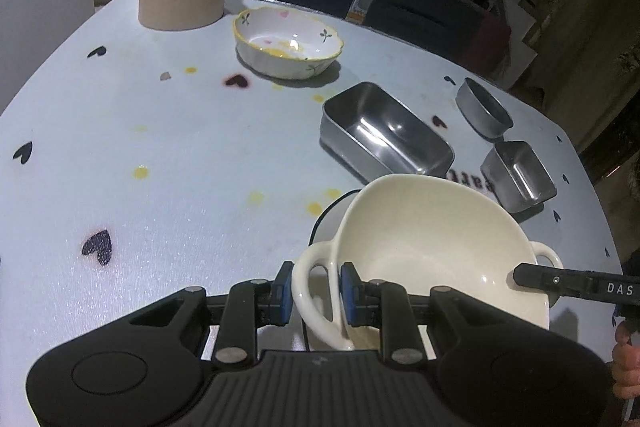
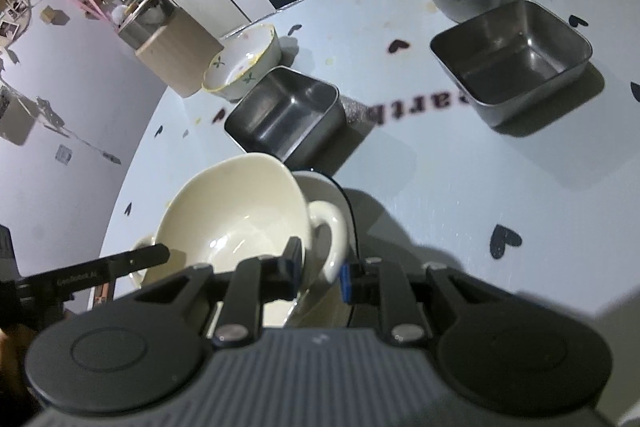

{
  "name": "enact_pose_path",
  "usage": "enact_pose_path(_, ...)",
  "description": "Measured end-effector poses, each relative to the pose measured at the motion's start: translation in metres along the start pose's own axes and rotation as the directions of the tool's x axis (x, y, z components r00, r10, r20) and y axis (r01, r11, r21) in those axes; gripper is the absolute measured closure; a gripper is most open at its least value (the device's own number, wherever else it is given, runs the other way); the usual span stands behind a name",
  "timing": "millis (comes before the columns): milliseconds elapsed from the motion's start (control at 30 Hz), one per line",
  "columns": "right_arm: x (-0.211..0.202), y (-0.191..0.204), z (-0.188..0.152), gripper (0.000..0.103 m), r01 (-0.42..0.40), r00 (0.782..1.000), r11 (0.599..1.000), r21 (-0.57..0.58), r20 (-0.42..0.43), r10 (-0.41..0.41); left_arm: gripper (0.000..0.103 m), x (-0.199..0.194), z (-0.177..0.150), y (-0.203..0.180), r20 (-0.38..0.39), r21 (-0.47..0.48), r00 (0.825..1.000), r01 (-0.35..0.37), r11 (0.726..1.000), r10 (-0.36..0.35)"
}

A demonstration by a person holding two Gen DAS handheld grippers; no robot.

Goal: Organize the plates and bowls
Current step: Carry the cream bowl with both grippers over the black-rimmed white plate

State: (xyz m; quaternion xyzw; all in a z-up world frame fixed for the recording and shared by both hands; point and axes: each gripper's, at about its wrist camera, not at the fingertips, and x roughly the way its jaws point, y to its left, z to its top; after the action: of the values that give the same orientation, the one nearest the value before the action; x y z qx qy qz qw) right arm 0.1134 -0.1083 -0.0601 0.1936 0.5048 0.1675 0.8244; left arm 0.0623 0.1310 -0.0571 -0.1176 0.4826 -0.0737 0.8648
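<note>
Pale heart-dotted table (image 1: 160, 131): cream bowl (image 1: 432, 247) is gripped by both handles.
Left gripper (image 1: 316, 291) and right gripper (image 2: 320, 269) are clamped narrowly; careful lowering onto the plate (image 2: 320, 187) beneath is called for.

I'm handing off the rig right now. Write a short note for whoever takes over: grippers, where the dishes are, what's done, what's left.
Left gripper: shut on the left handle of the cream two-handled bowl.
Right gripper: shut on the bowl's other handle.
The bowl hangs tilted between both grippers, over a white black-rimmed dish on the table; I cannot tell whether they touch.
Loose on the table: floral bowl, long steel tray, square steel tray, round steel bowl.
Done: cream bowl gripped and brought over the dish.
Left: probably set it down level, release, then sort the floral bowl and steel pieces.
</note>
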Motion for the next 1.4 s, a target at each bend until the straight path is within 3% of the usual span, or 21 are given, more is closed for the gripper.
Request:
enact_pose_path(833, 0.003, 0.006, -0.001, 0.082, 0.002, 1.0, 0.999, -0.035, -0.006, -0.002, 0.071, 0.023, 0.002, 0.008, -0.087, -0.027, 0.996, -0.024, 0.999, 0.022)
enact_pose_path(1400, 0.004, 0.01, 0.001, 0.082, 0.002, 1.0, 0.998, -0.064, -0.014, -0.003, 0.07, 0.027, 0.006, 0.009, -0.086, -0.013, 0.996, -0.031, 0.999, 0.03)
